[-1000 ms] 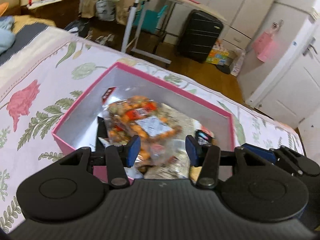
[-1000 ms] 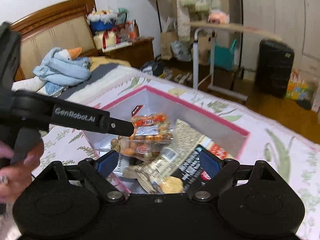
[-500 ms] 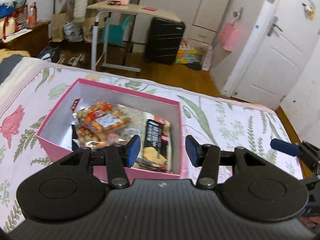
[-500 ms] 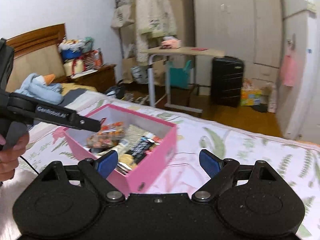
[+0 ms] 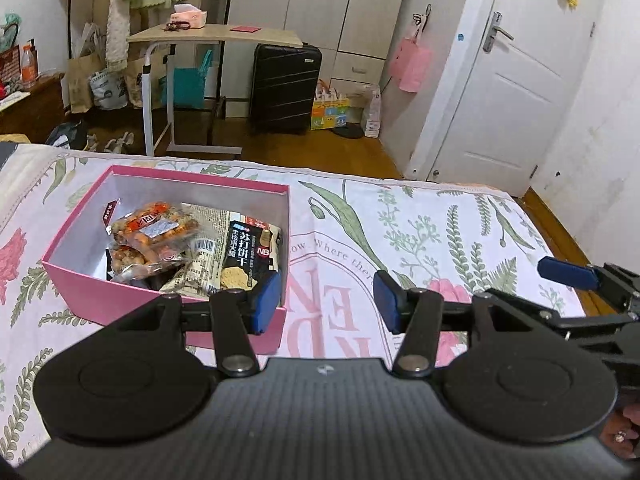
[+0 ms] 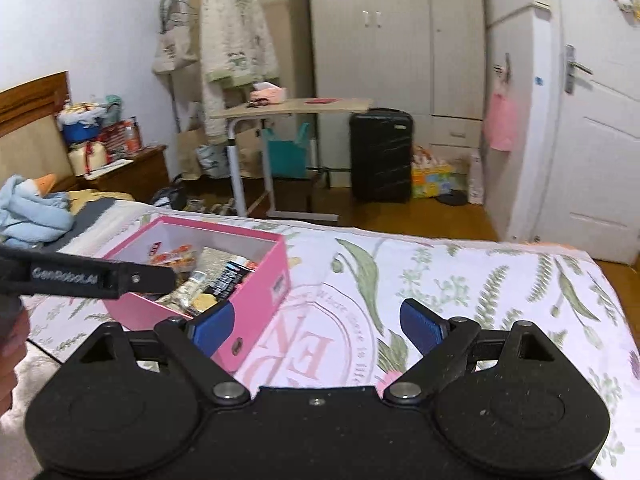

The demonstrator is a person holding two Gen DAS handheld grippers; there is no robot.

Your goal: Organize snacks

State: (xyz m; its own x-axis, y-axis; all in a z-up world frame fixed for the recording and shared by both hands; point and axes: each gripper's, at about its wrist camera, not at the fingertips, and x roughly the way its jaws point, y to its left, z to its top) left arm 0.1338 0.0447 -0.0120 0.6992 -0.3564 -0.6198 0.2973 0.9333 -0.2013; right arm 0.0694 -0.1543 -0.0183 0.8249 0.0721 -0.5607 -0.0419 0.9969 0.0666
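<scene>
A pink box (image 5: 132, 298) (image 6: 256, 284) stands on the floral bedspread, left of centre in both wrist views. Inside lie a clear bag of orange snacks (image 5: 154, 226), a black cracker pack (image 5: 248, 252) and a newsprint-patterned pack (image 5: 206, 258). My left gripper (image 5: 326, 300) hovers over the box's near right corner; its jaws are opening with nothing between them. My right gripper (image 6: 316, 326) is open and empty above the bedspread, just right of the box. The left gripper's arm (image 6: 88, 276) crosses the right wrist view.
The bedspread (image 5: 440, 240) stretches right to the bed's edge. Beyond the bed stand a rolling table (image 5: 216, 36), a black suitcase (image 5: 286, 88), wardrobes and a white door (image 5: 520, 92). A blue blanket (image 6: 28, 212) lies by the headboard.
Both grippers have pulled back and to the right, away from the box, and risen. The box now sits farther off and to the left. The left jaws have widened slightly.
</scene>
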